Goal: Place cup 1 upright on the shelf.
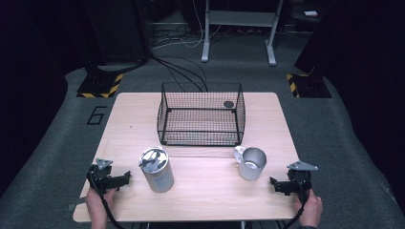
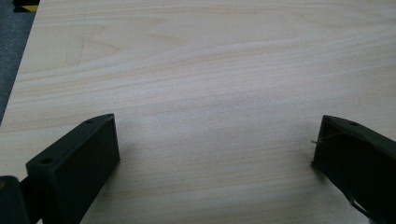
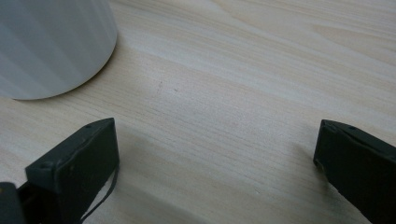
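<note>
Steel canister (image 1: 156, 169) and mug (image 1: 251, 163) stand untouched on the worktop (image 1: 200, 191) before an empty wire basket (image 1: 201, 114); left tongs (image 1: 125, 177) and right tongs (image 1: 275, 183) rest spread wide, work apparently unstarted.

The high view looks down and forward over the whole table (image 1: 200, 191); both gripper views sit close above its wood.
</note>
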